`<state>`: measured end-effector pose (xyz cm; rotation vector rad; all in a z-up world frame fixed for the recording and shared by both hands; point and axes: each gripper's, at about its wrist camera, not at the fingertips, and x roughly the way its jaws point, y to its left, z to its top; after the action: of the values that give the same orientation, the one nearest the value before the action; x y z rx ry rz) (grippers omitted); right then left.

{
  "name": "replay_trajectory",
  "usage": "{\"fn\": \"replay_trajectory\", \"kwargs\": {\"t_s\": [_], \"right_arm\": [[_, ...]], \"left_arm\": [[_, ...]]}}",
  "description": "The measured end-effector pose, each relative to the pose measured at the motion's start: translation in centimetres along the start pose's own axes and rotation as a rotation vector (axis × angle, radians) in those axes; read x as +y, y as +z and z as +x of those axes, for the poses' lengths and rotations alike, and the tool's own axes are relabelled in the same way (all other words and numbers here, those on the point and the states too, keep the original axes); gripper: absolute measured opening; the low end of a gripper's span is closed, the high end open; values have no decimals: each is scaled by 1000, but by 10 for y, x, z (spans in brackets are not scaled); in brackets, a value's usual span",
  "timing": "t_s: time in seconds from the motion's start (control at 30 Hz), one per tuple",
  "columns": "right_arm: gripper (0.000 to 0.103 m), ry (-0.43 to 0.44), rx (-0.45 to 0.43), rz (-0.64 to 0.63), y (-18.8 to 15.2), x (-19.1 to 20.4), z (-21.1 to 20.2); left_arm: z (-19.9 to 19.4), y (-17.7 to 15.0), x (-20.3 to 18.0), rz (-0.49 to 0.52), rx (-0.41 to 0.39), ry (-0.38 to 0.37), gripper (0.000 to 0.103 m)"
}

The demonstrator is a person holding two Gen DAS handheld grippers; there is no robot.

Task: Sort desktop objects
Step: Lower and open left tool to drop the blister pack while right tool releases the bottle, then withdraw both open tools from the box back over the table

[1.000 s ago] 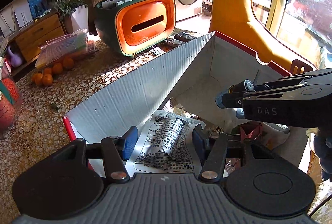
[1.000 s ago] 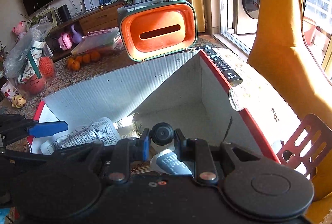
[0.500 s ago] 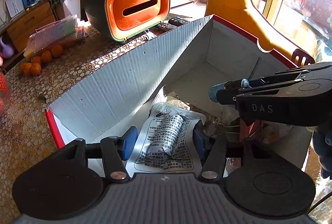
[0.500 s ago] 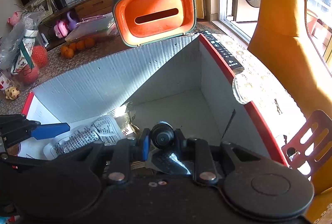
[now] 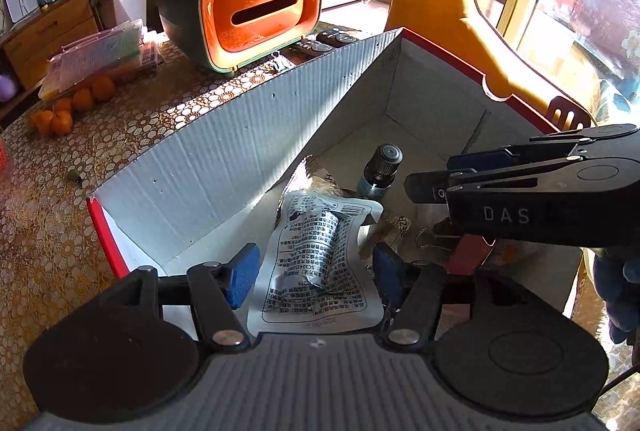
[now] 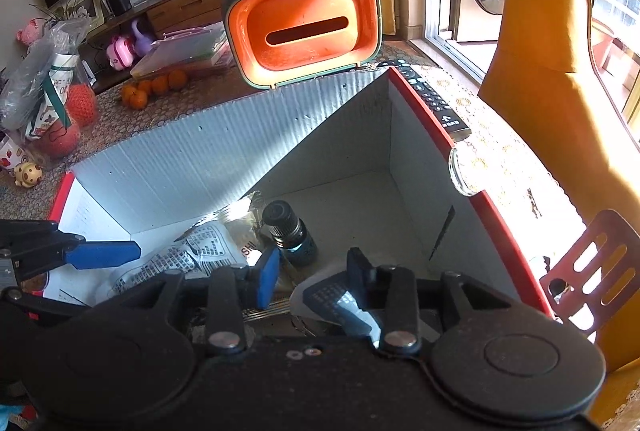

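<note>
Both hand-held grippers point steeply down into an open white corrugated cardboard box with red rim [image 5: 256,135] that sits on a patterned tablecloth.

The left gripper [image 5: 316,273] has its 2 blue-padded jaws apart and opening. A crumpled silver foil sachet printed with black text [image 5: 320,263] lies flat on the box floor directly below and between them, but the pads do not press on it. The sachet's long axis runs away from the gripper, roughly in line with the fingers, so the jaws straddle its narrow width.

The right gripper [image 6: 312,273] also has its jaws apart and opening, with nothing clamped between them. A small dark glass dropper bottle with black ribbed cap [image 6: 290,231] stands or leans on the box floor just ahead of its fingertips, cap towards the camera, free of both pads. In the left wrist view the same bottle [image 5: 380,171] sits beyond the sachet, just beside the right gripper's tip [image 5: 426,187].

Other small items lie near the sachet: a wire binder clip [image 5: 434,241] and further wrappers, too cluttered to name.

Outside the box stand an orange and green tissue holder [image 5: 260,11], a black remote control [image 6: 434,101] along the box's right rim, and a cluster of oranges [image 5: 72,107].

Judging by the layout, both items look already placed in the box, and each gripper appears to be releasing. The left hand is nearer the sachet, the right nearer the bottle.
</note>
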<state>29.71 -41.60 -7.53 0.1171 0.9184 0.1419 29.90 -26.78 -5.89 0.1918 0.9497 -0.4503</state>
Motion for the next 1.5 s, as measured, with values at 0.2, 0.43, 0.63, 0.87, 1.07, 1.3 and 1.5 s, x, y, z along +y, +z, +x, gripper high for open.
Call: {"fn": "replay_trajectory", "kwargs": {"t_s": [0.2,0.43,0.63,0.87,1.07,1.3,1.5], "right_arm": [[52,13,-28,-17,-4,7,-13],[66,29,-66,-19,-11,16,-33],[74,51,-100,-39,-20,29,-56],[86,102,-144,-33,-31,44,-85],[90,124,-183,-38,-41,59,-107],[95,134,-222,-54,-53,83,-126],[98,155,-261,-81,-63,110,-139]], "left_arm": [[-18,-6,0,-20,-37,-8,71],[-47,-19,2,-33,-94,-4,71],[-75,-32,8,-58,-134,-14,71],[-108,-51,14,-75,-183,-28,71],[-136,-71,25,-103,-227,-39,76],[-166,-97,40,-113,-289,-5,82],[-187,-118,59,-142,-319,20,85]]}}
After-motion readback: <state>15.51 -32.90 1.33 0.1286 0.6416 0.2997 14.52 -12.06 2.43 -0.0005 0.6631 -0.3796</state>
